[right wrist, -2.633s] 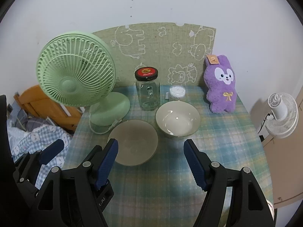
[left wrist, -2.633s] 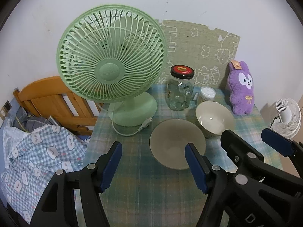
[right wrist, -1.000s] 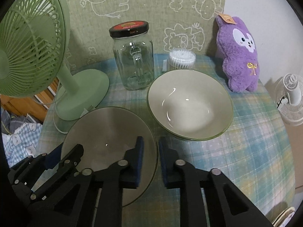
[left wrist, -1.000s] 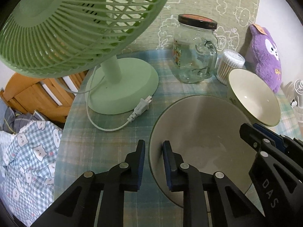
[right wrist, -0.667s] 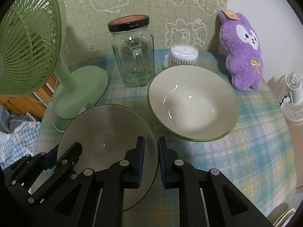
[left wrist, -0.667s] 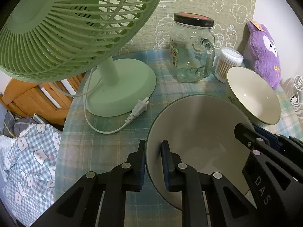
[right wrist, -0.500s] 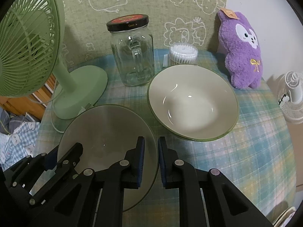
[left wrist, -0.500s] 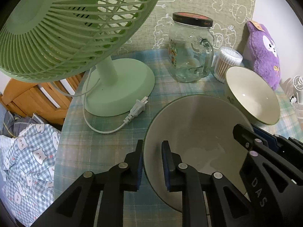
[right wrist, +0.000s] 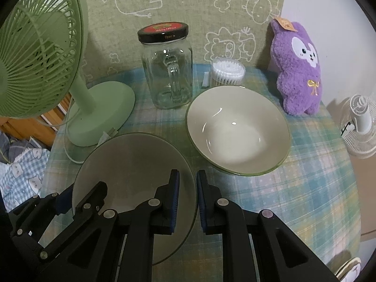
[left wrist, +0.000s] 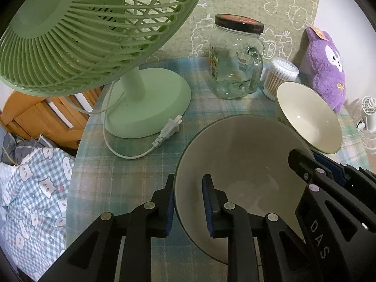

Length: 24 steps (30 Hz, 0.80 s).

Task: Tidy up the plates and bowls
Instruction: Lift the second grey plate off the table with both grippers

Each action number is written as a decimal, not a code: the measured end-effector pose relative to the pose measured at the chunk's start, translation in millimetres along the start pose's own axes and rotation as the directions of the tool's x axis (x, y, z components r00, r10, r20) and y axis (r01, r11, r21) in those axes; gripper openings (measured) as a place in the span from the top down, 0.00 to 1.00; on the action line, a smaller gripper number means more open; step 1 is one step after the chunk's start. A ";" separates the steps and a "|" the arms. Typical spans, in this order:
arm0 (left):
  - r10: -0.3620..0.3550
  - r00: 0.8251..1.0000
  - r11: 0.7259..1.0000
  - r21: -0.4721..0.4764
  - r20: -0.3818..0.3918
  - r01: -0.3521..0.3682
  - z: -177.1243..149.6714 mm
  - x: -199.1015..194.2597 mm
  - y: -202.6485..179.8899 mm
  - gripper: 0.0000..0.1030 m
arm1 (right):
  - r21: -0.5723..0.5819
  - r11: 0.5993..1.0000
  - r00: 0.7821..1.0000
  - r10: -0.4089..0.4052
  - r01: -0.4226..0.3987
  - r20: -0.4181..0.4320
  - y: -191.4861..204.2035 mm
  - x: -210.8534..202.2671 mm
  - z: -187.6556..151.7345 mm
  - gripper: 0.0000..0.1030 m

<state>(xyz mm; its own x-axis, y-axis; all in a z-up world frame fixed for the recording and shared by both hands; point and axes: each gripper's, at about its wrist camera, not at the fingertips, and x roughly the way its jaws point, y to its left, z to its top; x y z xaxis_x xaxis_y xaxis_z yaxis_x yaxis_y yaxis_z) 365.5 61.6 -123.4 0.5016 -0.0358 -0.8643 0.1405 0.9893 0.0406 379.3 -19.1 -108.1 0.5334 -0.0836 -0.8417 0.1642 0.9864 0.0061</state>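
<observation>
Both hand-held grippers are clamped on the rim of the grey plate, one on each side. The left hand-held gripper pinches the plate's left edge, one blue pad outside the rim and one inside. The right hand-held gripper pinches the right edge the same way.

At the earliest frames both grippers hung wide open above the desk, and the plate lay flat and small between the green fan and the bowl. By one second ago both had come down and closed on the rim, and the grip has not changed since.

In the left wrist view the plate now looks raised on the gripper side. Its near wall stands steeper and it fills more of the frame than a second ago, when it read as flat. In the right wrist view the plate looks much the same as before.

The bowl sits on the checked cloth just right of the plate, in the same spot as earlier. Behind it are the glass jar, the tub of cotton swabs and the purple plush toy, all unmoved.
</observation>
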 end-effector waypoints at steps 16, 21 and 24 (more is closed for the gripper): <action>0.008 1.000 1.000 -0.006 0.025 -0.008 -3.8 -24.7 -6.8 0.83 | 0.010 1.000 1.000 0.009 -0.009 0.002 -8.1 -23.7 -6.2 0.82; 0.012 0.999 1.000 -0.008 0.039 -0.012 -5.3 -36.3 -10.3 0.83 | 0.006 1.000 1.000 0.012 -0.012 0.012 -10.8 -35.4 -7.6 0.82; 0.015 0.999 1.000 -0.013 0.050 -0.014 -6.5 -43.9 -11.9 0.83 | 0.004 1.000 1.000 0.014 -0.014 0.020 -12.6 -43.2 -7.7 0.82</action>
<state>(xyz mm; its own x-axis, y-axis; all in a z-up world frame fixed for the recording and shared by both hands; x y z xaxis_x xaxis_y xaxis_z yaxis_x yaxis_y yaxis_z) 336.3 52.3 -89.2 0.5459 -0.0283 -0.8374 0.1224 0.9914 0.0463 347.8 -26.8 -75.9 0.5521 -0.0722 -0.8307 0.1598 0.9869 0.0204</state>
